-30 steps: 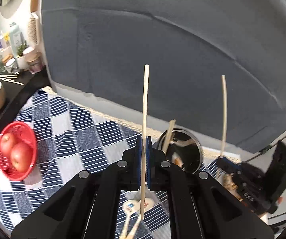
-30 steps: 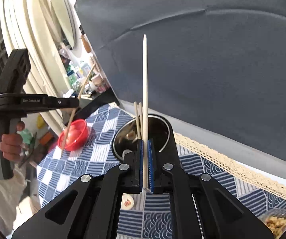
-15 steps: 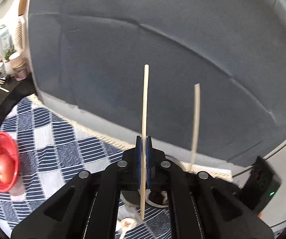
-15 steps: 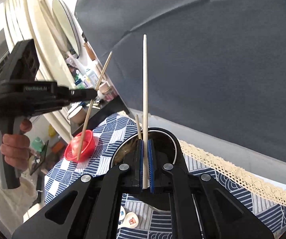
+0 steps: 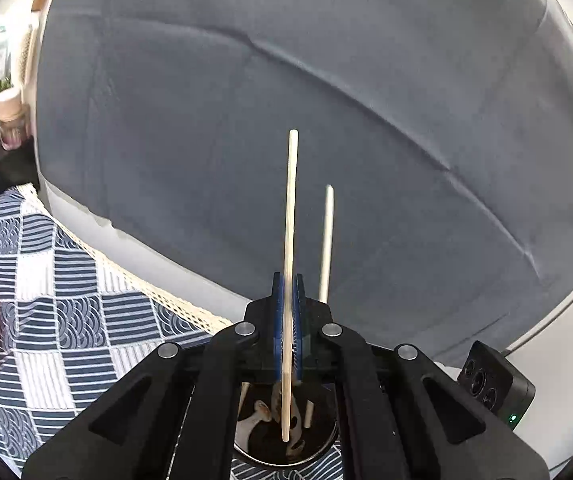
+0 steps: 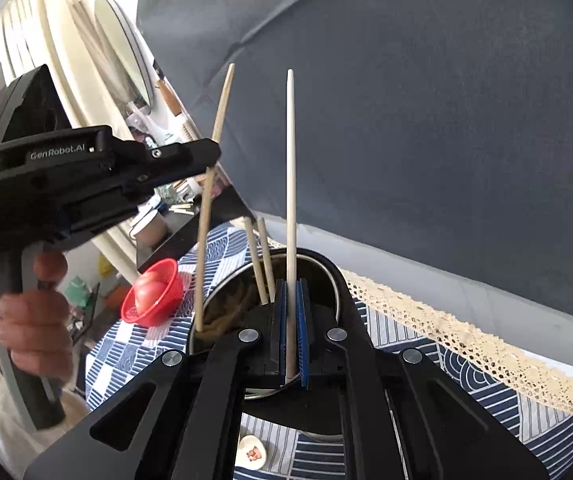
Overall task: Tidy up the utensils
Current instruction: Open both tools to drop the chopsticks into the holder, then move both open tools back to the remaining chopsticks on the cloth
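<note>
My left gripper [image 5: 287, 300] is shut on a pale wooden chopstick [image 5: 291, 216] held upright, its lower tip over the mouth of the metal utensil cup [image 5: 286, 446]. In the right wrist view the left gripper [image 6: 206, 160] holds this chopstick [image 6: 211, 184] with its tip at the cup's left rim [image 6: 222, 292]. My right gripper [image 6: 291, 312] is shut on a second upright chopstick [image 6: 290, 184], just above the cup; that chopstick also shows in the left wrist view [image 5: 326, 240]. Two chopsticks [image 6: 260, 264] stand in the cup.
A blue-and-white checked cloth [image 5: 58, 312] with a lace edge covers the table. A red basket with apples [image 6: 152, 294] sits left of the cup. A small white spoon [image 6: 251, 452] lies in front of the cup. A grey backdrop [image 6: 426, 120] stands behind.
Both grippers have moved in over the cup. The left chopstick's tip has come from beside the red basket to the cup's rim. Both stay shut.
</note>
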Tool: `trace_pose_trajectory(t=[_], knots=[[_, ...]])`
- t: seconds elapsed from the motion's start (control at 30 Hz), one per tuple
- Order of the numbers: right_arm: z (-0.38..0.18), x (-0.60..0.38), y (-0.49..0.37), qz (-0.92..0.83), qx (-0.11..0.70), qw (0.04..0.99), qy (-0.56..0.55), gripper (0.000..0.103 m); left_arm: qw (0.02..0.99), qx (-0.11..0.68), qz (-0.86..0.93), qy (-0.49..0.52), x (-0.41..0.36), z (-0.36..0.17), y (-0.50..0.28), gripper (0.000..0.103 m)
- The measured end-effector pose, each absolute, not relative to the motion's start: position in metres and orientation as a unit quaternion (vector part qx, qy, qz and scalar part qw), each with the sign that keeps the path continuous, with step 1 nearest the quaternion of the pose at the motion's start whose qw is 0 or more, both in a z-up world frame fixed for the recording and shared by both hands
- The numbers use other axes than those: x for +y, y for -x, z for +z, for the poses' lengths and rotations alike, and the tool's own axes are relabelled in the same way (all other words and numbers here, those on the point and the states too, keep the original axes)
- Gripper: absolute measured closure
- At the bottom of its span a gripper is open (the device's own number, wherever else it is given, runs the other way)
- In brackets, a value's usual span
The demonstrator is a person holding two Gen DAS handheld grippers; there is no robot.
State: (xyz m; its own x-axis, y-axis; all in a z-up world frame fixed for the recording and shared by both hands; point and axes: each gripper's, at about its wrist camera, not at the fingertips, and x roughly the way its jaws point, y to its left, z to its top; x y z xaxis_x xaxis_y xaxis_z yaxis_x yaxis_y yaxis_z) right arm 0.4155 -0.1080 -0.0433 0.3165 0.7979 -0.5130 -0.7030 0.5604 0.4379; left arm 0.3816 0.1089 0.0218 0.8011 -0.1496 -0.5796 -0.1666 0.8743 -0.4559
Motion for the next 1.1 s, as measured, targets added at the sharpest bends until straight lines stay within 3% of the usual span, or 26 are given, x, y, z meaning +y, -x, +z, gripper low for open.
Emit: trace_pose_trajectory(t=[0.6,0.77,0.9,1.03,1.1], knots=[[-0.026,-0.115,-0.387,0.435,0.345,0.832,0.009,0.094,0.914,0.349,0.038,0.201,0.088,-0.006,-0.346,0.098],[-0.019,-0.119,-0.378,0.425,0.339,0.839,0.023,0.089,0.913,0.351,0.039,0.206,0.091,-0.004,-0.328,0.079],[-0.013,-0.118,-0.370,0.421,0.336,0.842,0.039,0.073,0.913,0.356,0.044,0.195,0.089,-0.002,-0.315,0.062],[-0.010,-0.122,-0.360,0.420,0.339,0.840,0.046,0.064,0.915,0.357,0.053,0.181,0.090,0.000,-0.297,0.045],[-0.009,-0.125,-0.353,0.420,0.342,0.839,0.050,0.052,0.914,0.361,0.063,0.176,0.092,-0.001,-0.286,0.036]])
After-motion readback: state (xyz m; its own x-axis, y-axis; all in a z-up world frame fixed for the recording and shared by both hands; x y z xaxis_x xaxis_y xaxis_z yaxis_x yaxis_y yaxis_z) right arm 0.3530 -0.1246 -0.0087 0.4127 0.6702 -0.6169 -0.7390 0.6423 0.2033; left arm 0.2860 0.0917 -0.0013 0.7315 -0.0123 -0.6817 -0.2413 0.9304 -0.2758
